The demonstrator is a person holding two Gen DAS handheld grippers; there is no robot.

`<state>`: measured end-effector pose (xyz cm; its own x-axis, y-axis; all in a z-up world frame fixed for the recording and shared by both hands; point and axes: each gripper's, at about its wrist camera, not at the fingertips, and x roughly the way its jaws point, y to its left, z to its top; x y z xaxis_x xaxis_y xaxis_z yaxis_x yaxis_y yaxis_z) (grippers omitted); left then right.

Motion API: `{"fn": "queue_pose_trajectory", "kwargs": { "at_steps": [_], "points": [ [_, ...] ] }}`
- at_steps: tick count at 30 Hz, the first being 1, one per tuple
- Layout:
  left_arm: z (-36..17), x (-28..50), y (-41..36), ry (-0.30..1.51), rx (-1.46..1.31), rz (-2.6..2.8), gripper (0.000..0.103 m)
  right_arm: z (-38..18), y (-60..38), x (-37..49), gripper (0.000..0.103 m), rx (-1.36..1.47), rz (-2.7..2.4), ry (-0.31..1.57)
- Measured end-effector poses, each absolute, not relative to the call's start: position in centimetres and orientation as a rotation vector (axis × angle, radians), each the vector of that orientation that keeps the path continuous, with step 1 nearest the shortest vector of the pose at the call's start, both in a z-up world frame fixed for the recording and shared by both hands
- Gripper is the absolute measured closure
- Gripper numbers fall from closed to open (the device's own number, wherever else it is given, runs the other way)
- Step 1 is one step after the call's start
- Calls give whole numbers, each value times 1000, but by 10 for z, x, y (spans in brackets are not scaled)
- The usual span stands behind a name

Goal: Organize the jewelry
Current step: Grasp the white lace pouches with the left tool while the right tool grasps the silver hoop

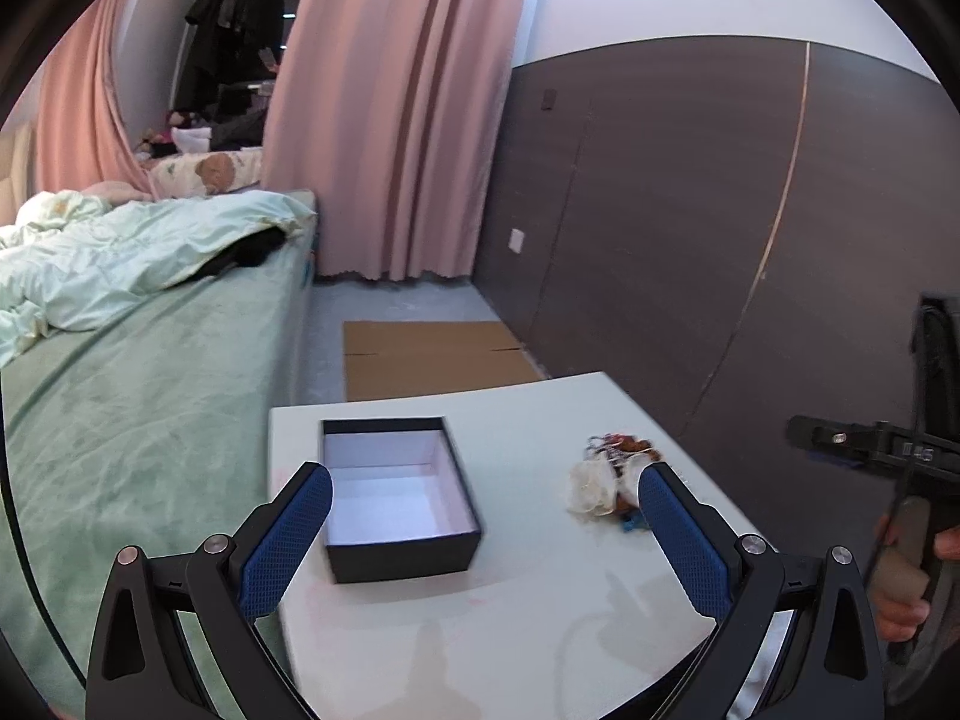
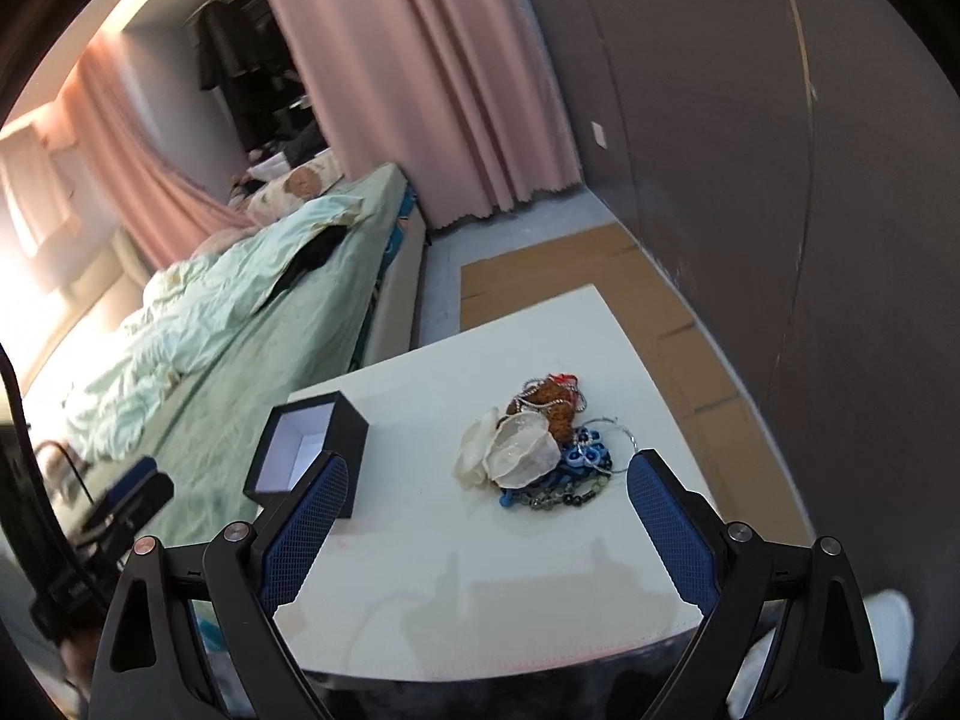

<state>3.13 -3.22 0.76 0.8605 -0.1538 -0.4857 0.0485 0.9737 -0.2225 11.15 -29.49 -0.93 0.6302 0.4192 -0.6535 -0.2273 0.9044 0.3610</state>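
Note:
An open black box (image 1: 397, 495) with a white lining stands empty on the left part of the white table (image 1: 516, 600). To its right lies a tangled pile of jewelry (image 1: 612, 480): pale shell-like pieces, brown beads, blue pieces and silver chains. My left gripper (image 1: 486, 492) hovers open over the table's near side, the box between its blue fingers. The right wrist view shows the box (image 2: 306, 450) at left and the jewelry pile (image 2: 540, 450) in the middle. My right gripper (image 2: 489, 477) is open above the near side of the table, short of the pile, nothing between its pads.
A bed with green sheets (image 1: 138, 396) runs along the table's left edge. Flattened cardboard (image 1: 438, 360) lies on the floor beyond the table. A dark wall panel (image 1: 690, 240) stands to the right and pink curtains (image 1: 390, 120) hang behind. A hand holds the other gripper's handle (image 1: 906, 564).

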Motion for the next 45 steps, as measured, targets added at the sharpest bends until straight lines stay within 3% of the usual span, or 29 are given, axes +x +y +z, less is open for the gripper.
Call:
{"fn": "queue_pose_trajectory", "kwargs": {
  "at_steps": [5,19,26,28,45],
  "points": [
    [3,45,-51,541,-198,-152,6,-29,-303,130,30,355,341,901],
    [-23,89,-94,653,-242,-257,30,-92,-338,163,43,792,273,1078],
    [-33,113,-114,693,-219,-277,31,-137,-346,177,52,1010,221,1143],
    [-36,120,-116,706,-224,-277,31,-150,-348,184,60,1080,218,1151],
    [-63,159,-127,776,-263,-285,35,-179,-351,202,61,1226,153,1168]
  ]
}}
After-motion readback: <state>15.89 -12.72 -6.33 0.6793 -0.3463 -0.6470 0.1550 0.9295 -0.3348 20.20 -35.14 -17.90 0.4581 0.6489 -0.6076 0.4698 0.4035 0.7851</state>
